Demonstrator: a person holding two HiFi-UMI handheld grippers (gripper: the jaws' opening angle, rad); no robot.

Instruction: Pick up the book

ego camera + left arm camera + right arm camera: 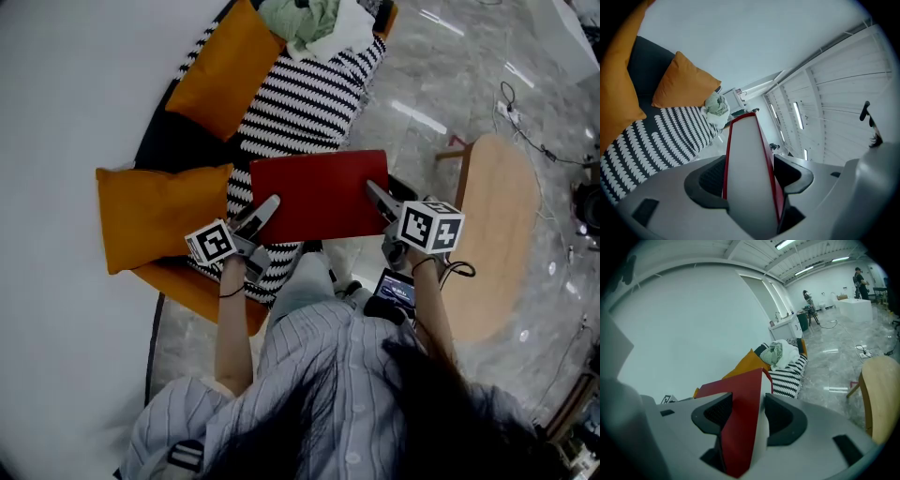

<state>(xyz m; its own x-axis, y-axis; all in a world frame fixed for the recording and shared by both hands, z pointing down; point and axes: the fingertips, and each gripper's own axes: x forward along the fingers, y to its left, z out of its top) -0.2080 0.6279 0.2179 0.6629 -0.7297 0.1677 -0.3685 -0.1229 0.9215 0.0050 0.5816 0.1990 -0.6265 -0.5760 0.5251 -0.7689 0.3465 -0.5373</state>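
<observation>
Head view: the red book (319, 195) sits mid-frame, apparently held clear above the striped sofa cushion (300, 103). The left gripper (266, 212) is clamped on its left edge, the right gripper (379, 199) on its right.

Left gripper view: both pads press the covers, pale page edge facing the camera.

Right gripper view: the jaws are closed on the book too.

It seems best to move both hands as one — level, with even squeeze — so the book neither twists nor slips.

Red hardcover book (321, 194), closed, held roughly level above the striped couch edge
</observation>
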